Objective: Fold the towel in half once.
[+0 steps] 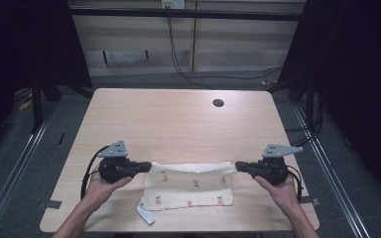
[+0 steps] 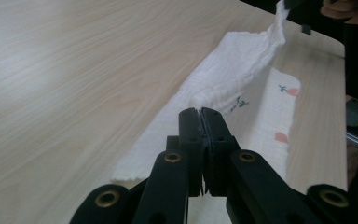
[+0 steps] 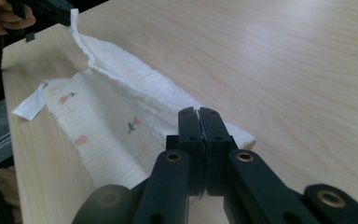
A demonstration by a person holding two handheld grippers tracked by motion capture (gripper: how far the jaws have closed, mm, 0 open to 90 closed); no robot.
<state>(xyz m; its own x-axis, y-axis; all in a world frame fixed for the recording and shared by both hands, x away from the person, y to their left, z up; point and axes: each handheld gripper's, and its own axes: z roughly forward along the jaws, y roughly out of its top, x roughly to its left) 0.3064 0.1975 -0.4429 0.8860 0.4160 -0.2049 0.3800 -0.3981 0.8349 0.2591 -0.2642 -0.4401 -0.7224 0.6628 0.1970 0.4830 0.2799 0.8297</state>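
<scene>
Left gripper (image 1: 146,166), held in the person's left hand (image 1: 99,191) near the left part of the worktop's (image 1: 178,119) front edge: its jaws are pressed together on the left upper corner of the cloth (image 1: 188,188), which rises from the tips in the left gripper view. Cloth, centre: a white piece printed with small pink and green flowers, lying close to the front edge of the worktop; its near part rests flat, while its far edge is lifted and stretched between the two grippers. A narrow white tag (image 1: 145,212) sticks out at the cloth's front left corner. Right gripper (image 1: 239,166), held in the right hand (image 1: 285,193) near the right part of the front edge: its jaws are likewise clamped together on the cloth's right upper corner. Both grippers point inward, facing one another, with the cloth directly between them. A dark round hole (image 1: 218,103) sits near the worktop's far right corner.
</scene>
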